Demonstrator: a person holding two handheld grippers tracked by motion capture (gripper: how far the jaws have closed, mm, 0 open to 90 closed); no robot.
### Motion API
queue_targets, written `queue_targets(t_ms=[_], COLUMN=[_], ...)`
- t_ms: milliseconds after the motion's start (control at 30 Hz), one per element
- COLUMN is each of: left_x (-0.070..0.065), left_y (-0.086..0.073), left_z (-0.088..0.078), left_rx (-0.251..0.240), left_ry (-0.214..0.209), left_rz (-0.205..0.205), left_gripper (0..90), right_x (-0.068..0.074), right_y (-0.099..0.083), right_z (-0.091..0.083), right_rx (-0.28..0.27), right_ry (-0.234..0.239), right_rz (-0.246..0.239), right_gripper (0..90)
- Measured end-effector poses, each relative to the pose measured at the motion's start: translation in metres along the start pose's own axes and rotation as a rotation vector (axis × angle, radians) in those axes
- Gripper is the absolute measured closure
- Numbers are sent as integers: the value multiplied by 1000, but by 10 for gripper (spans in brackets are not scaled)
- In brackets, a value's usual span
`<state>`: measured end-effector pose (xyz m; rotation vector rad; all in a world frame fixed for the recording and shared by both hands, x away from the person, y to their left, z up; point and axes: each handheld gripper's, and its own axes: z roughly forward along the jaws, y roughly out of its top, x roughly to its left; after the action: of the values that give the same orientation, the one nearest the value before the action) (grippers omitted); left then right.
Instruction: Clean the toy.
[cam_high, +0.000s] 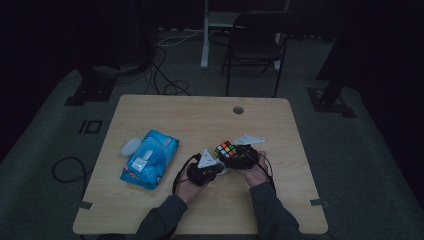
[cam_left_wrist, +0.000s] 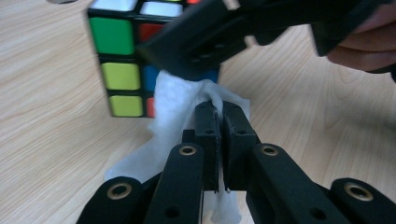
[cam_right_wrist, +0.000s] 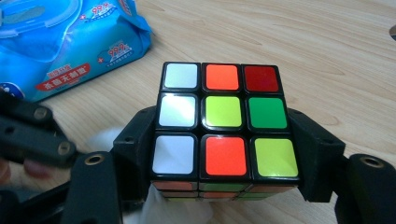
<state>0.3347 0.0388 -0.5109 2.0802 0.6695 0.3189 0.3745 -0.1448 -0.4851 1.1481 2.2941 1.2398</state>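
A scrambled colour cube sits between the two black jaws of my right gripper, which is shut on its sides just above the wooden table. In the high view the cube is right of the table's middle. My left gripper is shut on a crumpled white wipe. The wipe is pressed against the lower side of the cube, under one jaw of the right gripper. From above, the left gripper lies close beside the right gripper, with a hand behind each.
A blue pack of wet wipes lies on the left half of the table, a small white lid-like piece beside it. A cable hole is near the far edge. A dark chair stands beyond the table.
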Motion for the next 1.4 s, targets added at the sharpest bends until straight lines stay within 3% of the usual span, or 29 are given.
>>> queue_targets(t_ms=[200,367,633,967,1400], left_x=[-9,-15,-16,-14,-18], left_y=[3,7,10,4,13], left_z=[8,14,19,24,22], left_rx=[-17,-36,-70,-66,-155], left_ry=[-20,-4,14,41,62], left_rz=[7,17,-6,-19,-22], left_gripper=[877,877,876,875,876], right_x=[0,3,3,2,1], right_y=[0,1,1,2,1], right_z=[0,0,-1,-3,-3], right_rx=[-4,-7,-15,-30,-29], right_ry=[-3,2,10,9,17], right_rz=[12,15,36,46,74], right_gripper=[340,340,340,340,340])
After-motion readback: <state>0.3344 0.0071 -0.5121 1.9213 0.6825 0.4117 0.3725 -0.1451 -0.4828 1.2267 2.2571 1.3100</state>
